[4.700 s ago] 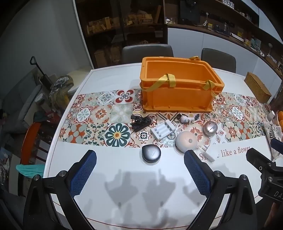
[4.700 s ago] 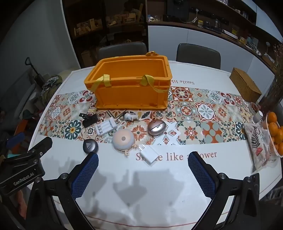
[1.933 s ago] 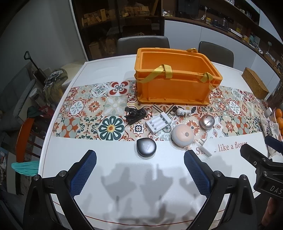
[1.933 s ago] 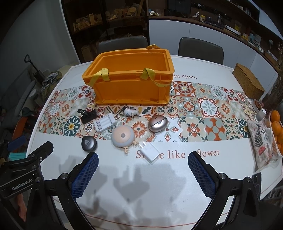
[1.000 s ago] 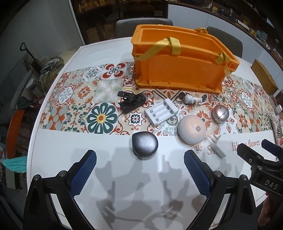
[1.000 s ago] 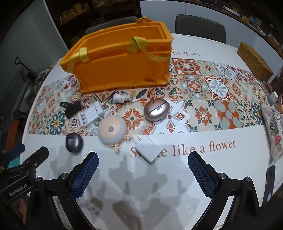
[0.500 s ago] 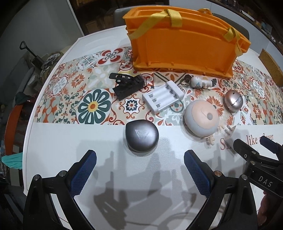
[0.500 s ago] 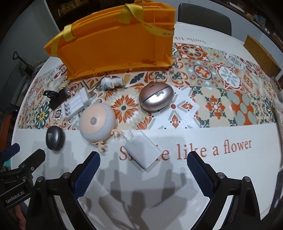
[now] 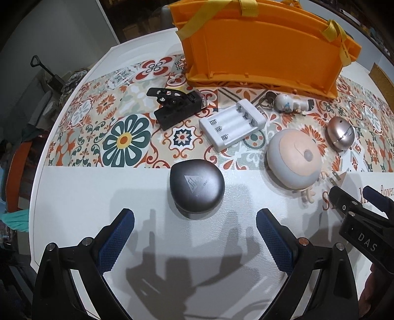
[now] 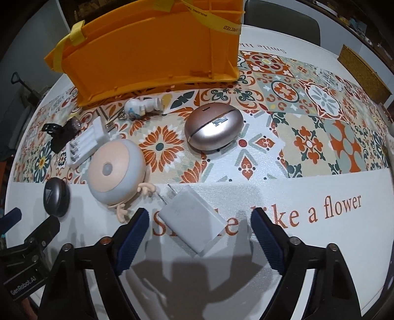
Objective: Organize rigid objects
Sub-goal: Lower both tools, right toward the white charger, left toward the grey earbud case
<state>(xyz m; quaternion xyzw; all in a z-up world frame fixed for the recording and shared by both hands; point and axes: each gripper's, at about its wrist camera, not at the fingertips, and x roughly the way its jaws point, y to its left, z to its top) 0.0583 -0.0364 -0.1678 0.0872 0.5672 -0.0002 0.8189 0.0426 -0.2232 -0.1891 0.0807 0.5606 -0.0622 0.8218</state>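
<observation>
An orange crate (image 9: 261, 49) with yellow straps stands at the back of the table; it also shows in the right wrist view (image 10: 152, 49). In front of it lie a dark grey rounded case (image 9: 195, 187), a black clip device (image 9: 174, 105), a white battery charger (image 9: 232, 124), a small white figurine (image 9: 288, 103), a round peach-and-grey gadget (image 9: 294, 158), a rose-gold egg-shaped case (image 10: 213, 128) and a white plug adapter (image 10: 194, 226). My left gripper (image 9: 194, 236) is open, just short of the grey case. My right gripper (image 10: 199, 236) is open, its fingers either side of the adapter's near end.
A patterned tile runner (image 10: 307, 103) crosses the white table (image 9: 98, 197). A woven box (image 10: 364, 71) sits at the far right. A dark chair (image 10: 280, 14) stands behind the table. The table's left edge is close to the left gripper.
Both grippers have moved down and forward toward the table. The left one has closed in on the grey case, the right one on the white adapter. Both stay open.
</observation>
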